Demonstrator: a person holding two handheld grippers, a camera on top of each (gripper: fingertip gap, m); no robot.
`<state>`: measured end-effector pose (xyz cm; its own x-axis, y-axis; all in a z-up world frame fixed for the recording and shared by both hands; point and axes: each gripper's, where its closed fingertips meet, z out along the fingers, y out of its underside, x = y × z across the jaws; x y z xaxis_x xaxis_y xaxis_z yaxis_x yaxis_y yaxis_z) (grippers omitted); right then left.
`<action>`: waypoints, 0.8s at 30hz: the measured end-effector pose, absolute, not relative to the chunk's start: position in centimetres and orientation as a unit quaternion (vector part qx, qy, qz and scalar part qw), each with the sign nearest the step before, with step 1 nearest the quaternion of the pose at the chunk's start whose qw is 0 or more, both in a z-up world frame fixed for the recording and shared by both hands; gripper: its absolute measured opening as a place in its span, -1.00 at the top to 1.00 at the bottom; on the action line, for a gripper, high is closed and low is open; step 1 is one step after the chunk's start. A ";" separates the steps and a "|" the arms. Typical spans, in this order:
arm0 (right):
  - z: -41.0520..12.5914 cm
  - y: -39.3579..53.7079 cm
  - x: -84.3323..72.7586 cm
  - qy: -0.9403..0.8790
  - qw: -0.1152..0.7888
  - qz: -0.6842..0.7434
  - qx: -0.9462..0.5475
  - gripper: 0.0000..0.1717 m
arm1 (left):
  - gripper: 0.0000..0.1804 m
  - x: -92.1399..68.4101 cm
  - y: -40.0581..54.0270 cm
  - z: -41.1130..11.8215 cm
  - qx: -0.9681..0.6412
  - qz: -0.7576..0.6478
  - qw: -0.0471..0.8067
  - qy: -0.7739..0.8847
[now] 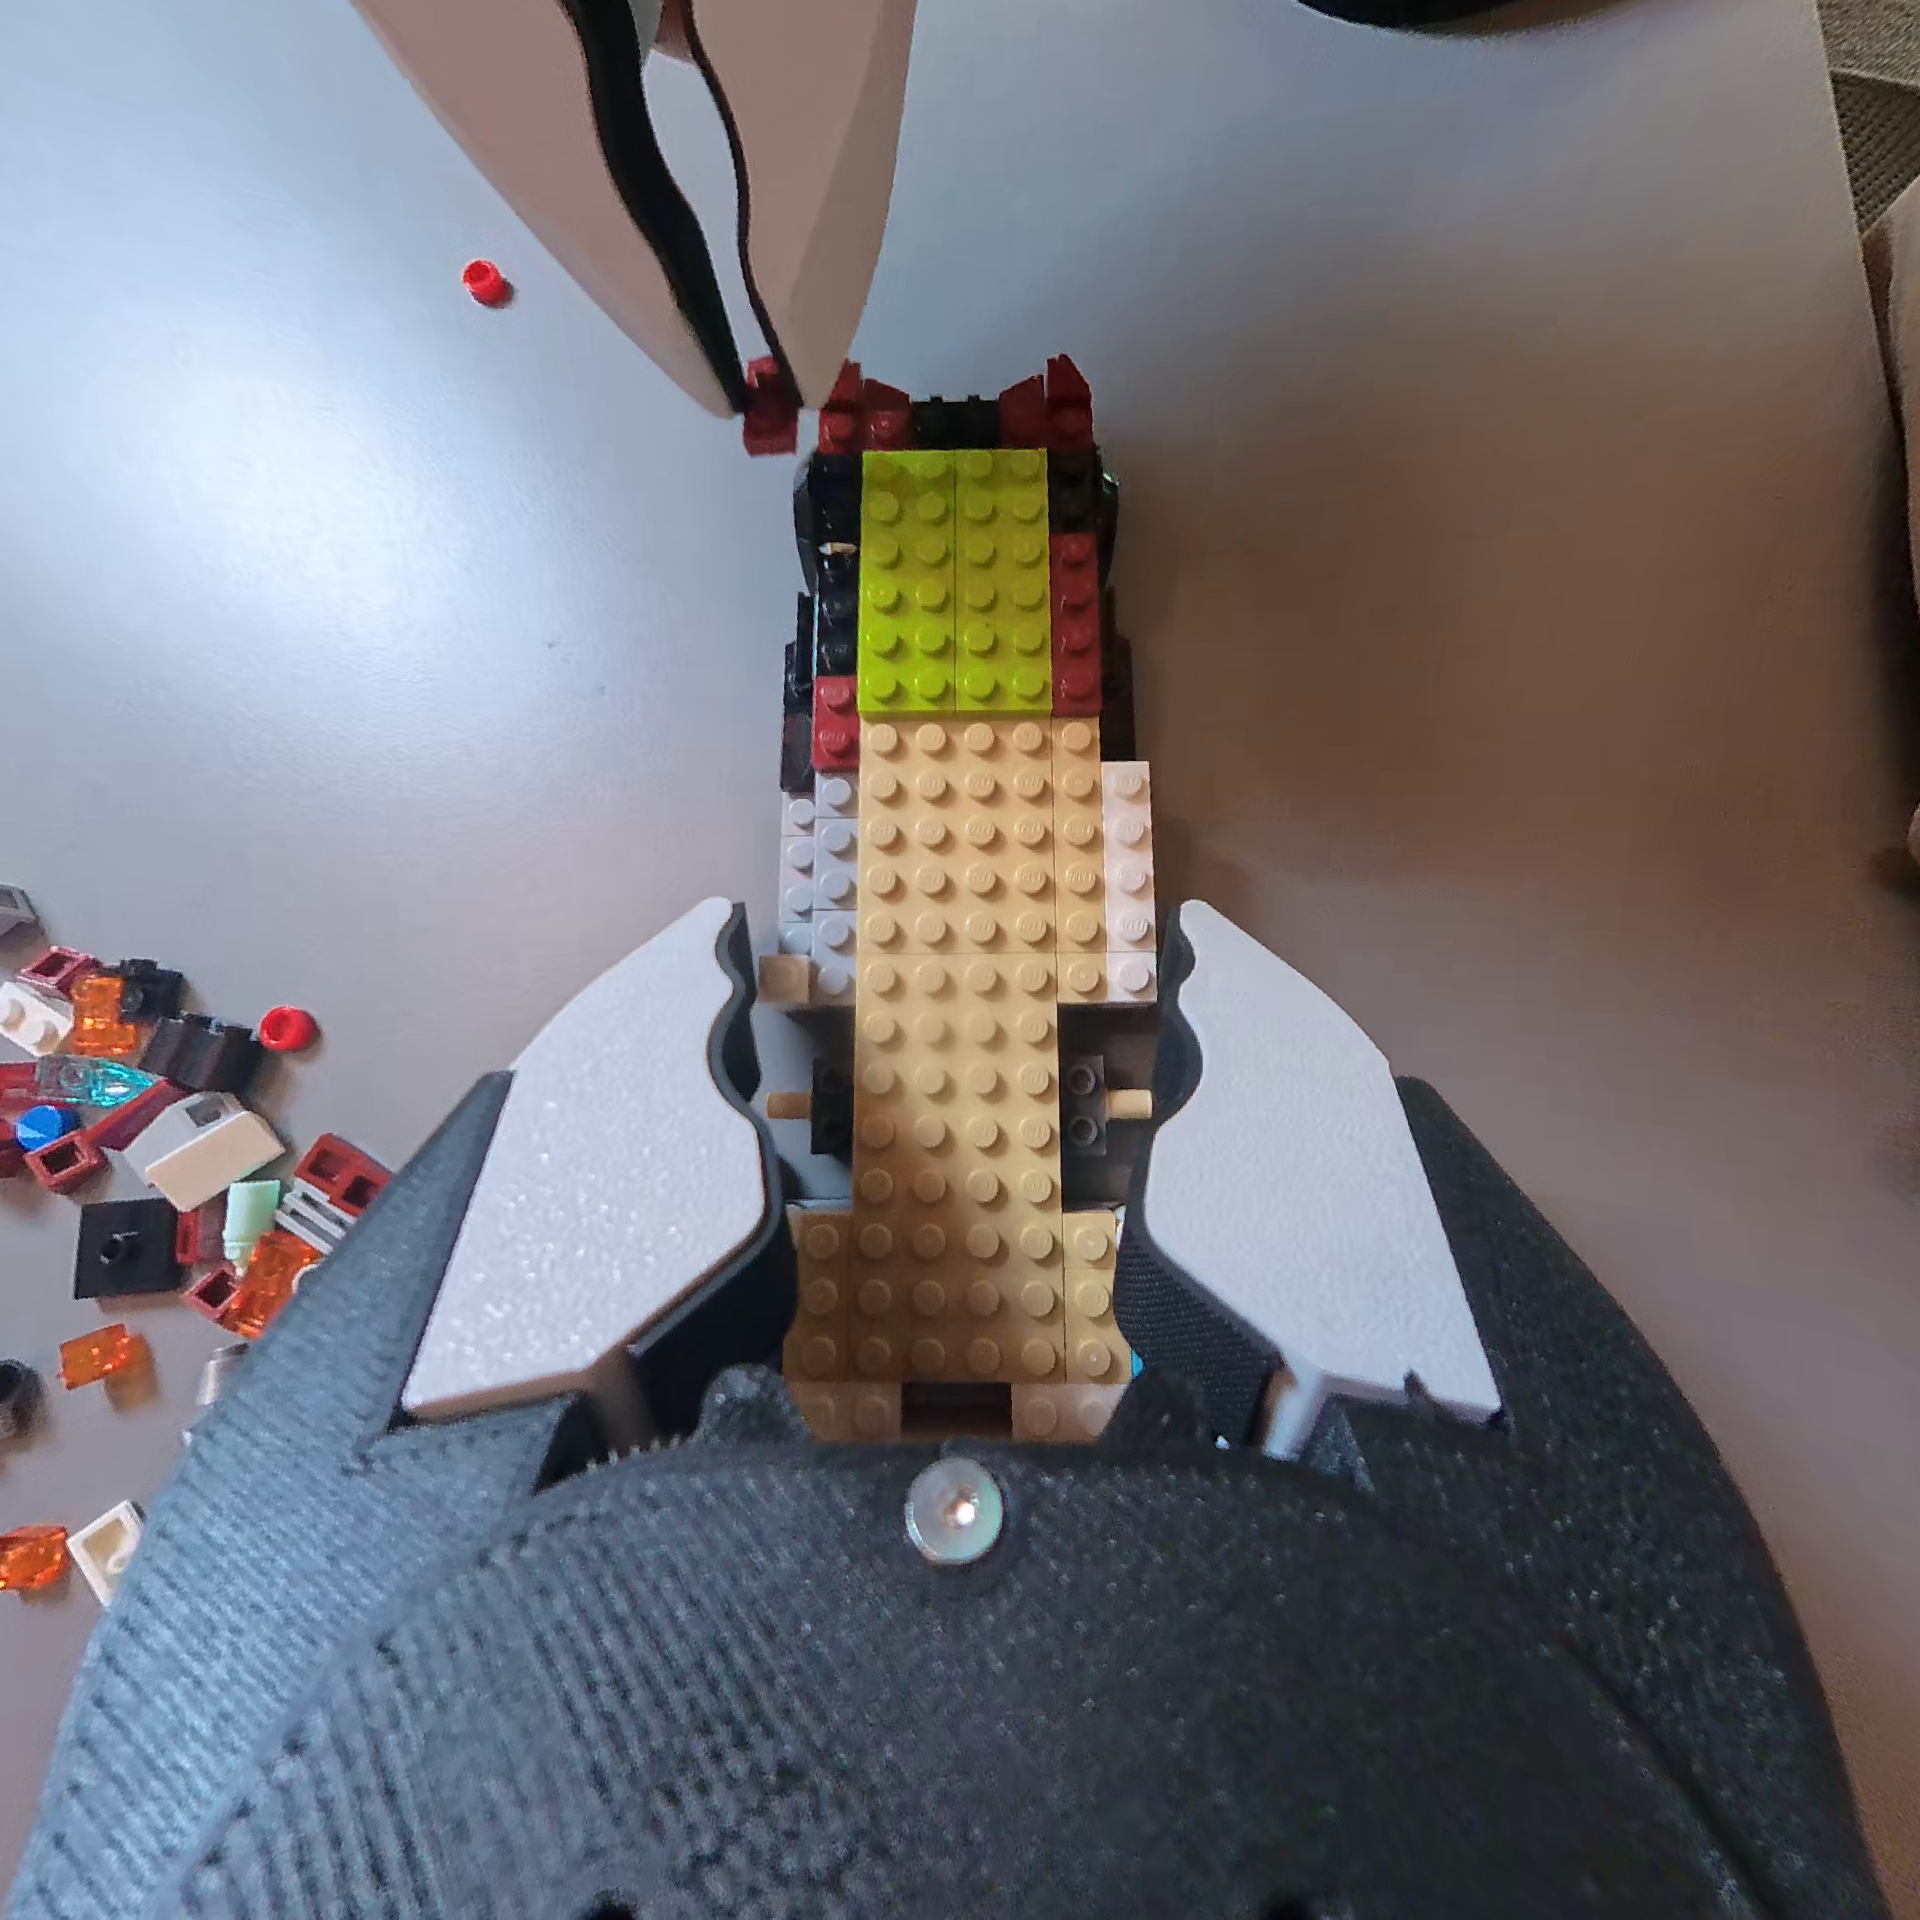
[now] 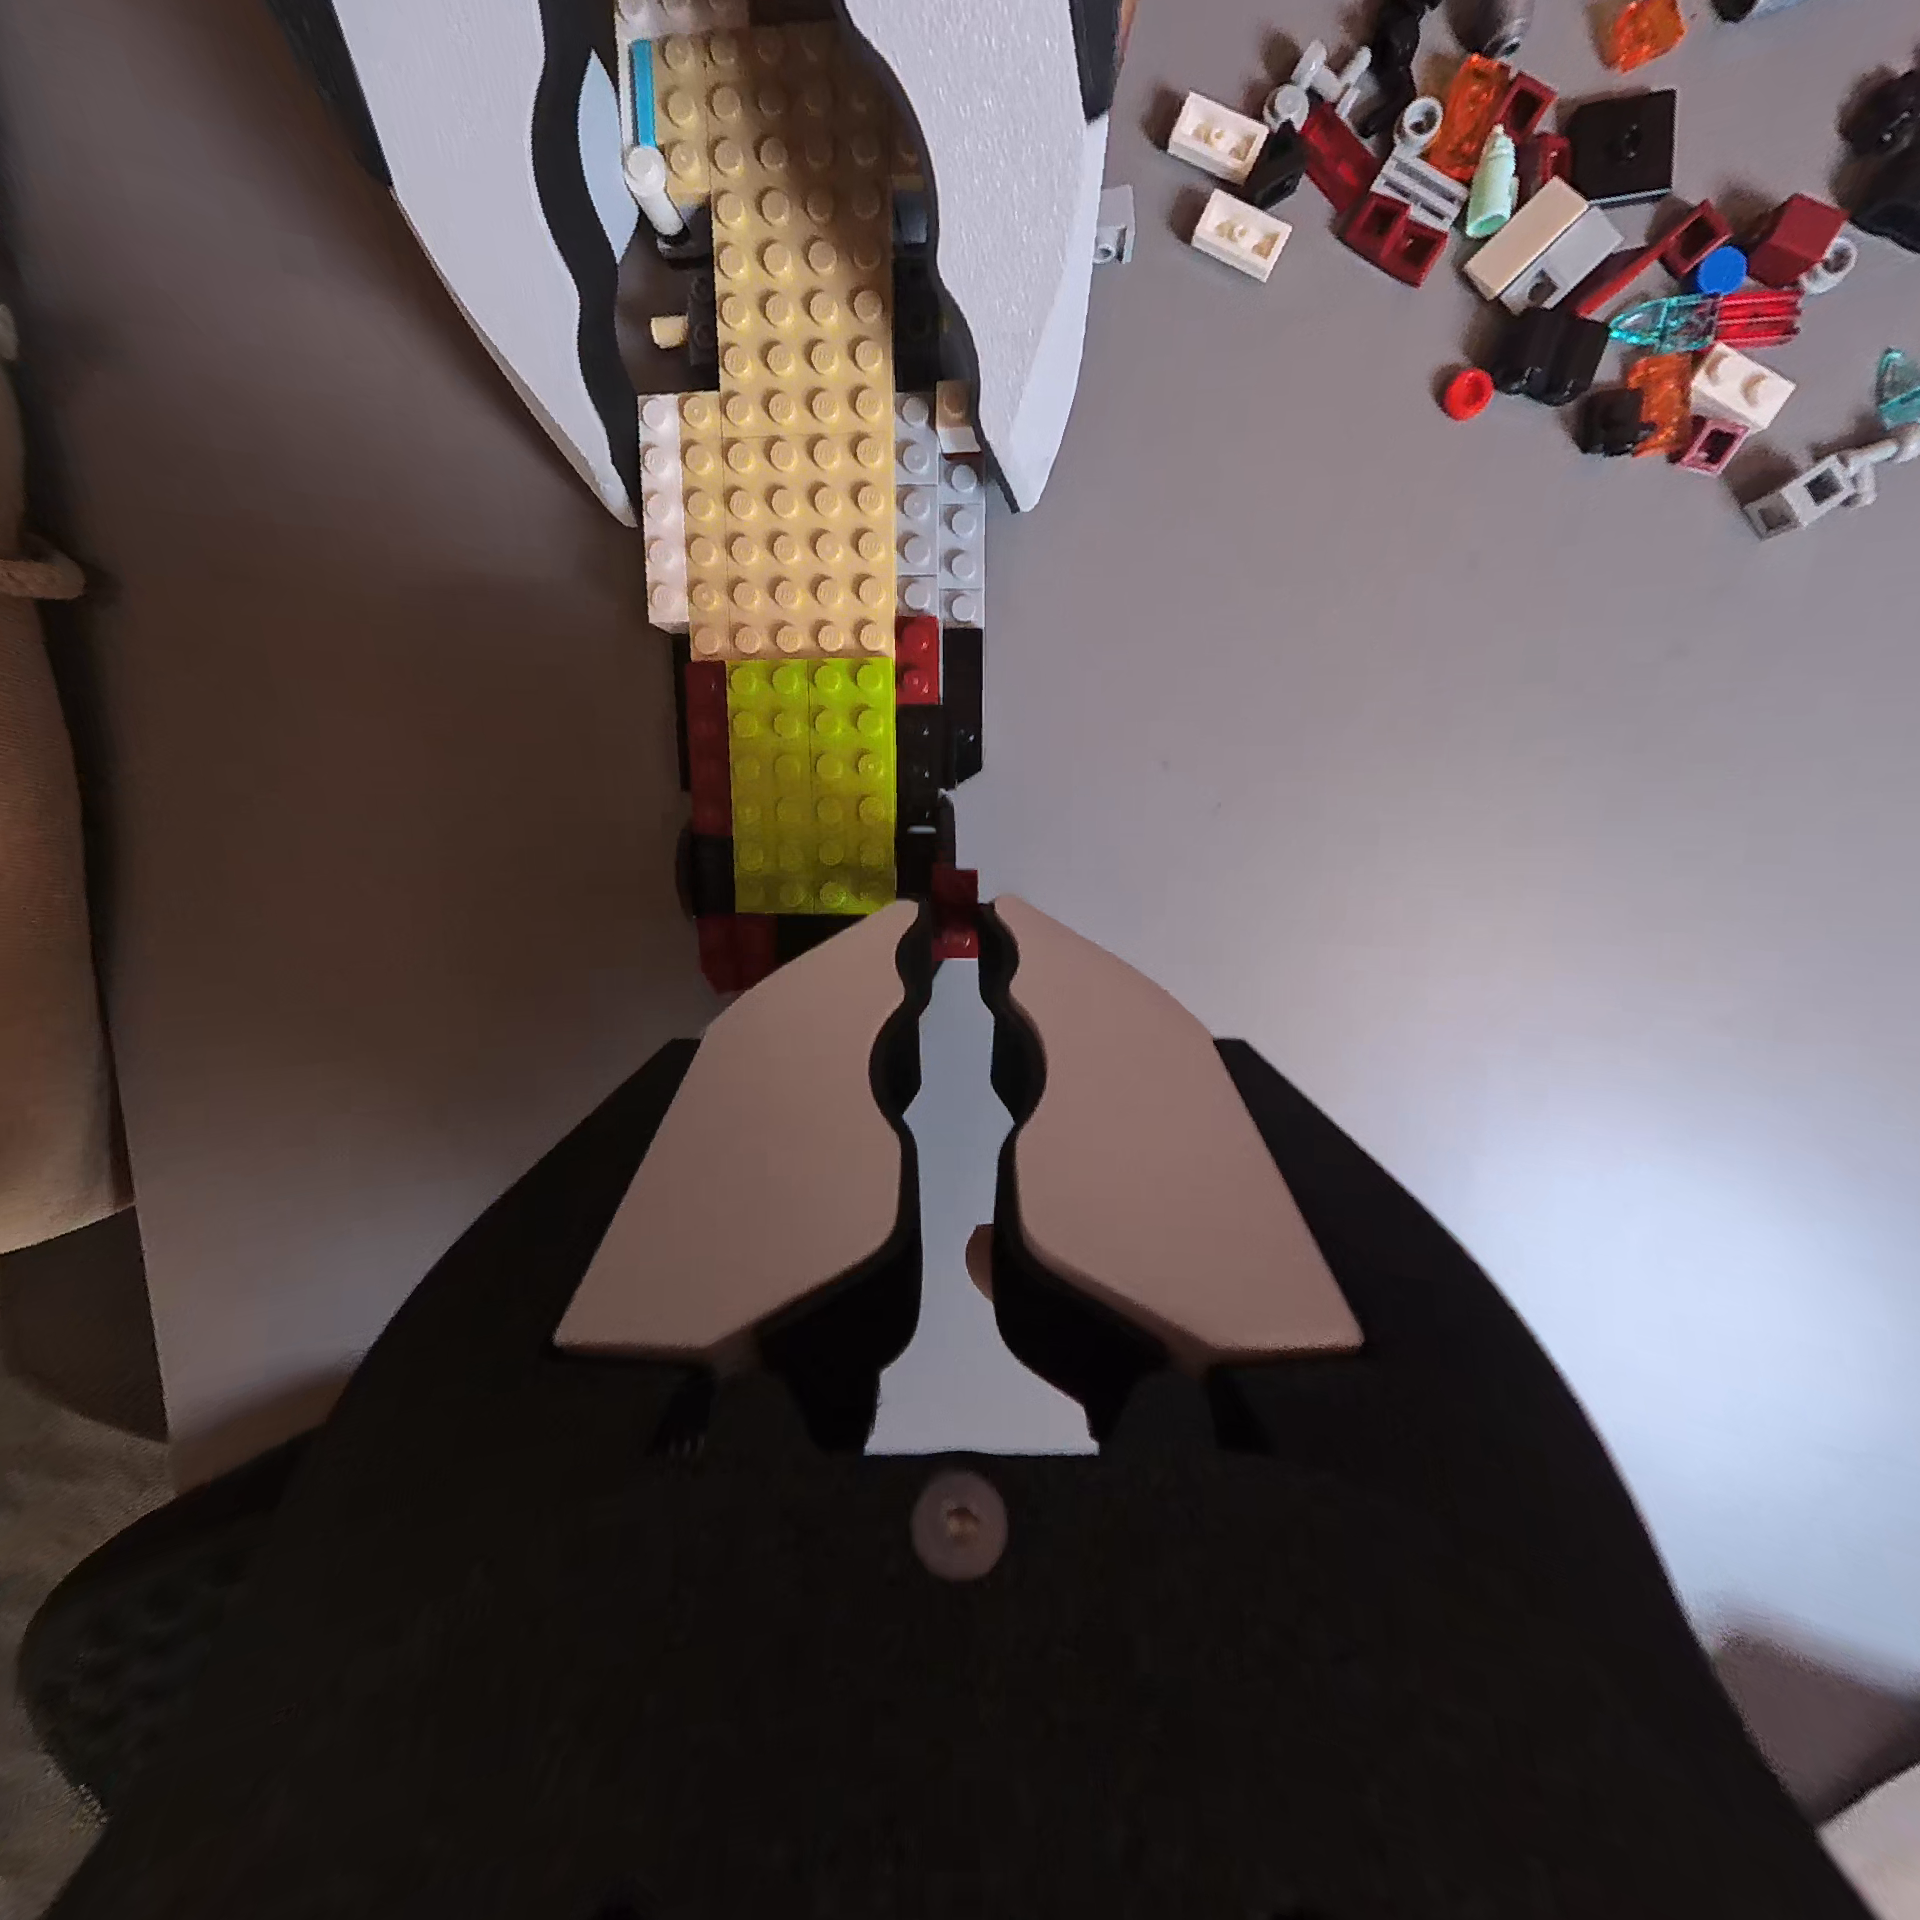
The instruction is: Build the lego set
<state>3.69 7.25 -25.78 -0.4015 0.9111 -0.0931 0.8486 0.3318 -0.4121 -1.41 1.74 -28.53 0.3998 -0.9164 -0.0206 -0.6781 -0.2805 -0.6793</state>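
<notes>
Grey table, brick model, loose brick pile, red stud

Both wrist cameras look steeply down, close, from opposite ends of one brick model.

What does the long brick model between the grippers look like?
The model is a long, flat build of plastic bricks lying studs-up on the grey table. It is mostly tan, with a lime patch toward one end, white and grey side strips, and dark red and black edging. The left gripper grips its tan end.
</notes>
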 end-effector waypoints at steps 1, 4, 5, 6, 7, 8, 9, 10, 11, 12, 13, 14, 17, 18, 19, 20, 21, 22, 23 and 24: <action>-25.7 7.4 3.9 -0.812 0.077 0.200 -0.544 0.91 | 0.17 -1.4 1.7 -28.5 -0.777 -0.192 0.310 0.513; -25.5 7.6 4.4 -0.808 0.077 0.197 -0.549 0.91 | 0.17 -1.4 1.7 -28.5 -0.777 -0.192 0.310 0.514; -25.4 7.6 4.4 -0.807 0.077 0.199 -0.550 0.91 | 0.17 -1.4 1.7 -28.5 -0.777 -0.192 0.310 0.514; -25.3 7.5 4.4 -0.807 0.079 0.201 -0.550 0.91 | 0.17 -1.4 1.7 -28.5 -0.777 -0.191 0.310 0.514; -25.3 7.3 4.2 -0.806 0.081 0.205 -0.549 0.91 | 0.17 -1.4 1.7 -28.5 -0.777 -0.191 0.310 0.514; -25.2 7.0 4.0 -0.806 0.082 0.210 -0.547 0.91 | 0.17 -1.4 1.7 -28.5 -0.777 -0.191 0.310 0.514; -25.1 6.7 3.6 -0.807 0.084 0.214 -0.543 0.91 | 0.17 -1.4 1.7 -28.5 -0.777 -0.191 0.310 0.514; -25.1 6.4 3.2 -0.809 0.087 0.217 -0.539 0.91 | 0.17 -1.4 1.7 -28.5 -0.777 -0.190 0.310 0.514; -25.2 6.2 2.9 -0.812 0.089 0.217 -0.535 0.91 | 0.17 -1.4 1.7 -28.5 -0.777 -0.190 0.310 0.514; -25.4 5.9 2.6 -0.815 0.088 0.216 -0.531 0.91 | 0.17 -1.4 1.7 -28.5 -0.777 -0.190 0.310 0.514; -25.6 5.8 2.3 -0.817 0.087 0.215 -0.528 0.91 | 0.17 -1.4 1.7 -28.5 -0.777 -0.189 0.310 0.514; -25.8 5.7 2.0 -0.817 0.085 0.215 -0.528 0.91 | 0.17 -1.4 1.7 -28.5 -0.777 -0.189 0.310 0.514; -26.3 5.6 1.5 -0.815 0.076 0.220 -0.530 0.91 | 0.17 -1.4 1.7 -28.5 -0.777 -0.187 0.311 0.515; -26.4 5.6 1.5 -0.814 0.071 0.224 -0.531 0.91 | 0.17 -1.4 1.7 -28.5 -0.777 -0.187 0.311 0.515; -26.5 5.5 1.4 -0.813 0.068 0.227 -0.532 0.91 | 0.17 -1.4 1.7 -28.5 -0.776 -0.188 0.311 0.515; -26.6 5.5 1.5 -0.813 0.065 0.226 -0.532 0.91 | 0.17 -1.4 1.7 -28.5 -0.776 -0.188 0.311 0.515; -26.7 5.5 1.4 -0.813 0.065 0.226 -0.532 0.91 | 0.17 -1.4 1.7 -28.5 -0.776 -0.188 0.311 0.516; -26.7 5.4 1.4 -0.813 0.063 0.230 -0.532 0.91 | 0.17 -1.4 1.7 -28.5 -0.775 -0.189 0.311 0.516; -26.7 5.3 1.4 -0.811 0.060 0.235 -0.532 0.91 | 0.17 -1.4 1.7 -28.5 -0.775 -0.189 0.311 0.516; -26.7 5.2 1.4 -0.810 0.058 0.238 -0.533 0.91 | 0.17 -1.4 1.6 -28.5 -0.775 -0.191 0.311 0.516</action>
